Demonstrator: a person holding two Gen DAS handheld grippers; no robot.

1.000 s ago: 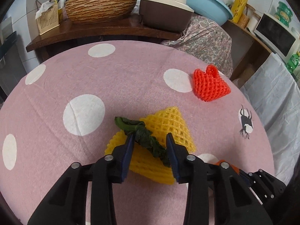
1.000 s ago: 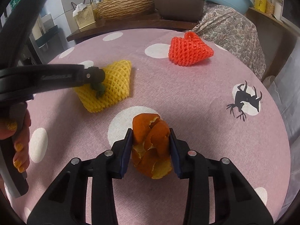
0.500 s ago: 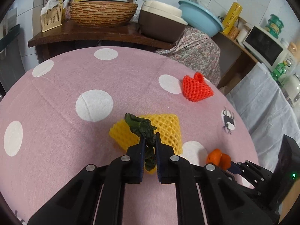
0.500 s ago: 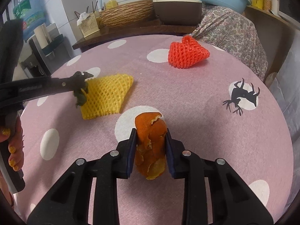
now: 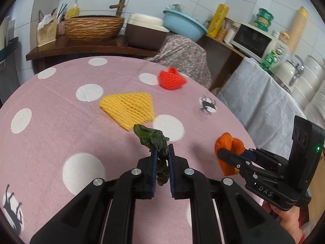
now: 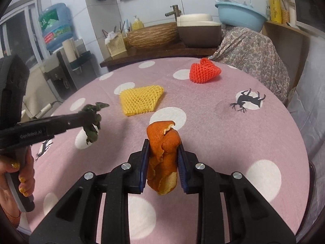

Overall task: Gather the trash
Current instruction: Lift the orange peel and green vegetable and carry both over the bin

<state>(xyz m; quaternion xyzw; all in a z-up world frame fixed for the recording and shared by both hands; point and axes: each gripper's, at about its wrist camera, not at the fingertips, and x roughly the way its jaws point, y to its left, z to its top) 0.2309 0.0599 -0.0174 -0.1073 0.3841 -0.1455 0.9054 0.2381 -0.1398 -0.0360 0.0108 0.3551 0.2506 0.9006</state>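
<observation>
Tablecloth (image 5: 61, 126) under your grippers is pink with white dots and a few black animal prints, spread over a round table in a tiled kitchen. Your left gripper (image 5: 161, 154) is clamped on a wilted green leaf (image 5: 151, 139), which sticks out past the fingertips and hangs clear above the cloth. Your right gripper (image 6: 163, 150) is pinching a curled piece of orange peel (image 6: 163, 142), also off the surface; its jaws press it from both sides. Two trash items lie on the cloth: a yellow foam net (image 6: 140, 99) near the middle, flat, and a red foam net (image 6: 204, 71) well apart from it toward the far edge, bunched up. Behind the table runs a dark wooden counter (image 5: 81, 49) with a woven basket (image 5: 94, 28), a small cream caddy beside it, and a brown-and-cream box. A blue basin (image 5: 183, 28) sits over a floral cover, and a white microwave (image 5: 254, 40) stands to the right. From the right view, a water jug (image 6: 54, 25) shows at the left.
</observation>
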